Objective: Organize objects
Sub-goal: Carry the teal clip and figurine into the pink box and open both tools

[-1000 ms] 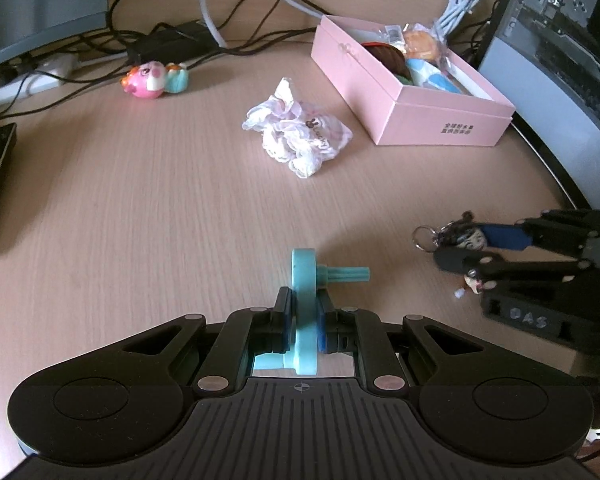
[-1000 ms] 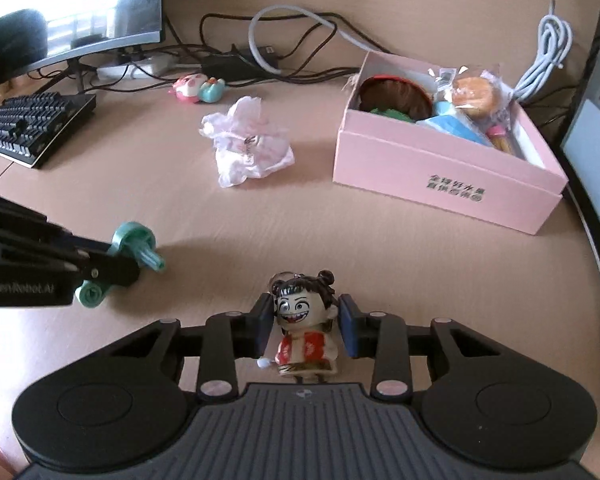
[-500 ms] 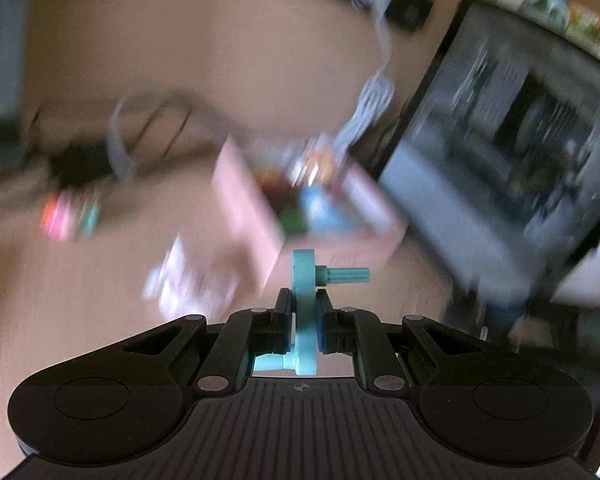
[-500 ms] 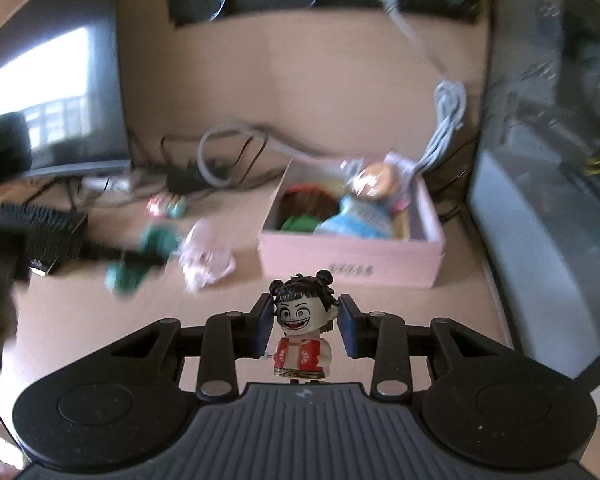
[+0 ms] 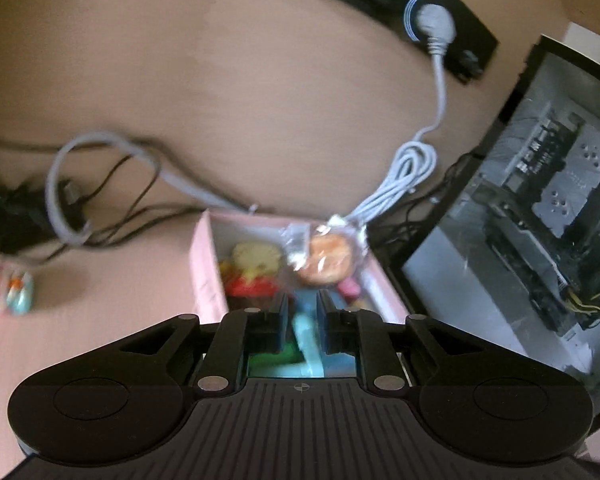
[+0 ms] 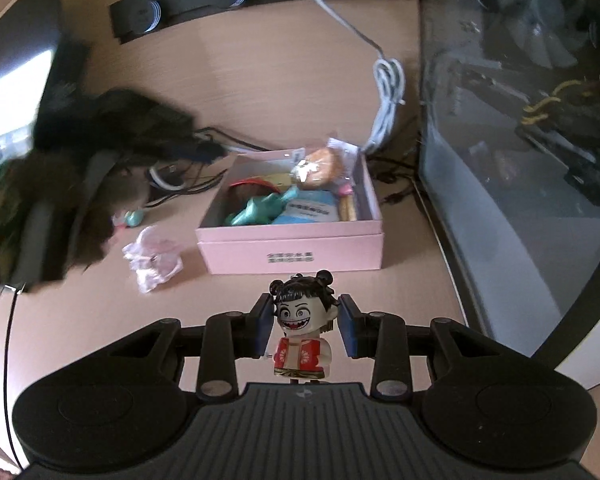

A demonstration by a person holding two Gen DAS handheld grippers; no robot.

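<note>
Hovering my left gripper (image 5: 301, 322), jaws parted, over the pink box (image 5: 206, 268), teal toy (image 5: 305, 340) dropping free; right gripper (image 6: 303, 326) (gripping the figurine (image 6: 301, 330)) should wait clear.

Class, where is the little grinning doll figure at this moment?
In the right wrist view, the doll figure stands upright between the fingers of the right hand-held gripper, just in front of the pink box, with the crumpled wrapper to its left.

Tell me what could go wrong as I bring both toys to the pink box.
The pink box is already crowded, with a wrapped bun riding high; dropping the teal toy from the left gripper may nudge things over the rim. The figurine in the right gripper sits loosely between the pads and might slip.
</note>
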